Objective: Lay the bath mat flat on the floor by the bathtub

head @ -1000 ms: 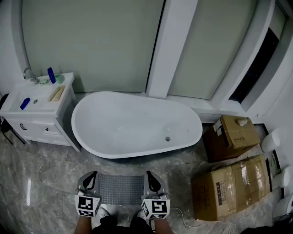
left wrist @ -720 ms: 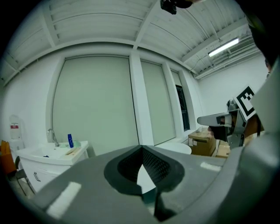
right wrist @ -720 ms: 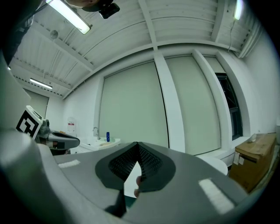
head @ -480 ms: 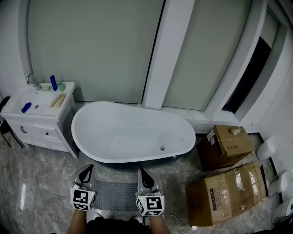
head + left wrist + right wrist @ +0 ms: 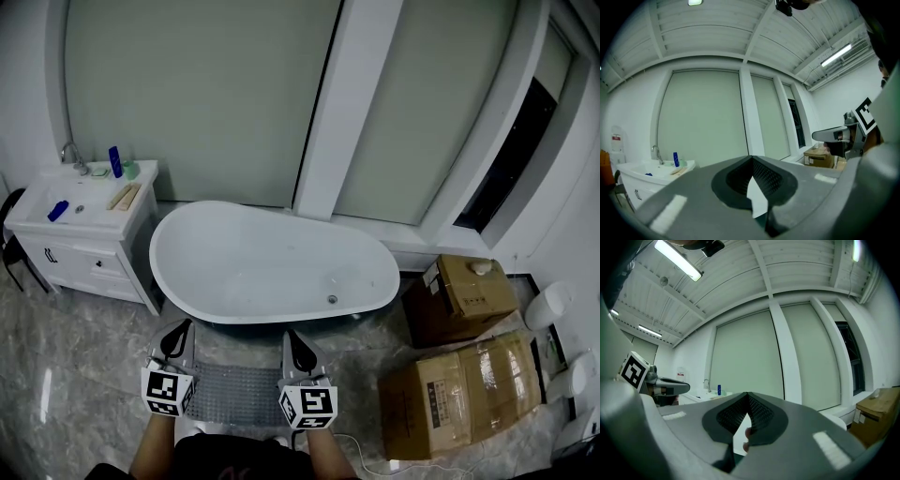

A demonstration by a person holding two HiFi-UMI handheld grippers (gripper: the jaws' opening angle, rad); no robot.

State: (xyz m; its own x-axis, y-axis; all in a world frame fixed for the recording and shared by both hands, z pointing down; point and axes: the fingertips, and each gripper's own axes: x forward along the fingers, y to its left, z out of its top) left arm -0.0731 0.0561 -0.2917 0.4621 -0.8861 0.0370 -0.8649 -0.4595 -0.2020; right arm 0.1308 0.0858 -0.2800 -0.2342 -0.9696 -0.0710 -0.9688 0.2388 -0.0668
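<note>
L gripper and R gripper: both shut, nothing btwn jaws, held level above floor. Bath mat appears flat on floor just beside bathtub, below and btwn the grippers. Long axis runs L-R, parallel to tub side; both ends equally near.
</note>
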